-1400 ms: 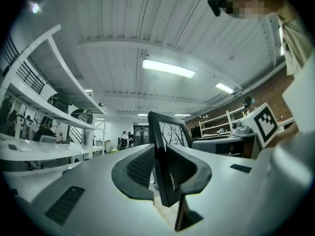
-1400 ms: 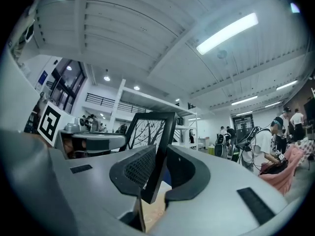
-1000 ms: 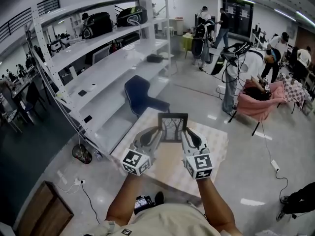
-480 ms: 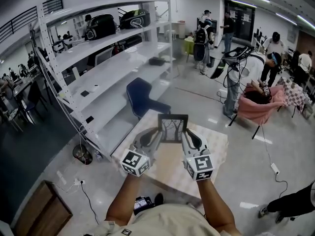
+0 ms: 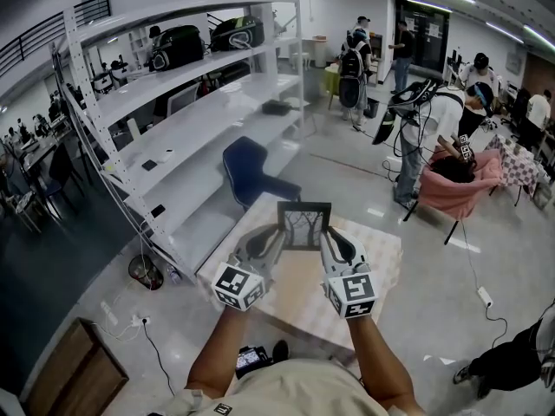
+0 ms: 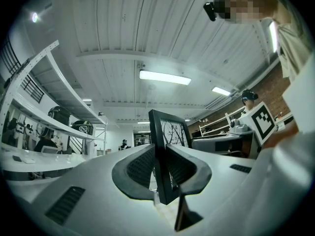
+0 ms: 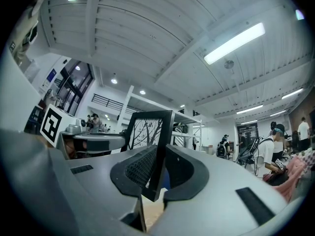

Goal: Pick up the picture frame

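Left gripper view is showing the left gripper [image 6: 160, 167] pressing its two ribbed pads onto one side edge of the frame [image 6: 166, 137], with the black moulding filling the gap between the jaws. Right gripper view is showing the right gripper [image 7: 156, 170] doing the same on the opposite side edge, pads tight on the moulding just above the lower corner. So both claws are clamping the frame and neither is standing open. Between them the frame is standing upright, its picture of bare branches facing the person, its taller side running up and down as far as I can judge, and its top edge rising well above both sets of jaws. In the head view it is sitting straight ahead of the person, centred between the two grippers and equally near to each, so any lift is depending on both hands rising together and level. If one leads, the frame is likely to twist in the pads. Beneath it the pale table [image 5: 381, 263] is lying bare. The frame seems to be hanging just above the tabletop, though no view is showing the gap plainly. The pick-up therefore looks done or nearly done. No container is playing a part here. Farther out, the white rack [image 5: 199, 111] is carrying dark bags [image 5: 173, 46] on an upper shelf, and a blue chair [image 5: 247, 167] is standing beside it.
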The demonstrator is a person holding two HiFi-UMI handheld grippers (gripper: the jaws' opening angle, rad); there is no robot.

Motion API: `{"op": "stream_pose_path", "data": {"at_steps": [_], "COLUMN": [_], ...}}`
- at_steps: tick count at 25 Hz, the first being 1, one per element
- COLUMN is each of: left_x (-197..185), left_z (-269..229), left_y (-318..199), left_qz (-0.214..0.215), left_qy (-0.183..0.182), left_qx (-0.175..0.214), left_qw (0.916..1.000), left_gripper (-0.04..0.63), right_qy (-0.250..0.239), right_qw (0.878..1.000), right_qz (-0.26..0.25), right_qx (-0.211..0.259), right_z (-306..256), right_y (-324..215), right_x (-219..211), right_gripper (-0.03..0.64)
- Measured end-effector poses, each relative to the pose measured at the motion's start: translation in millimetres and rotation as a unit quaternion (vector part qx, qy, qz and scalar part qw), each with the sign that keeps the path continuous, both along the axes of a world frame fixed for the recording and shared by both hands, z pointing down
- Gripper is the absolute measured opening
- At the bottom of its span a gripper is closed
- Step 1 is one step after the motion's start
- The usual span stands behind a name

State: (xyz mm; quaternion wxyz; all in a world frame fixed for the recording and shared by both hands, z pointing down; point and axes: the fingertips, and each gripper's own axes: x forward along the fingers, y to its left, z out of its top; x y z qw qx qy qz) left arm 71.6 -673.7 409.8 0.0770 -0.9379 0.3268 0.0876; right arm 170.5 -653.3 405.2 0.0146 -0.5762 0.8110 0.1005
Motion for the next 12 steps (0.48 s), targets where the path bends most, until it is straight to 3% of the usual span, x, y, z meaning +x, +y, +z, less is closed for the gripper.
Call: {"op": "stream_pose_path", "data": {"at_steps": [12], "left_x": [1.7], "left_z": [8.9], "left_y": [-4.6], "left_qz": [-0.002], "left_qy": [-0.004], "left_qx": [-0.004], "left_qw": [1.0000], "left_gripper": [0.067], "right_qy": [0.000], "right_qw": [1.000], "right_qz": [0.000], "right_qx": [-0.003], "right_z": [8.6], "right_y": [-3.4], "right_x": [1.8], "right_gripper": [0.063]}}
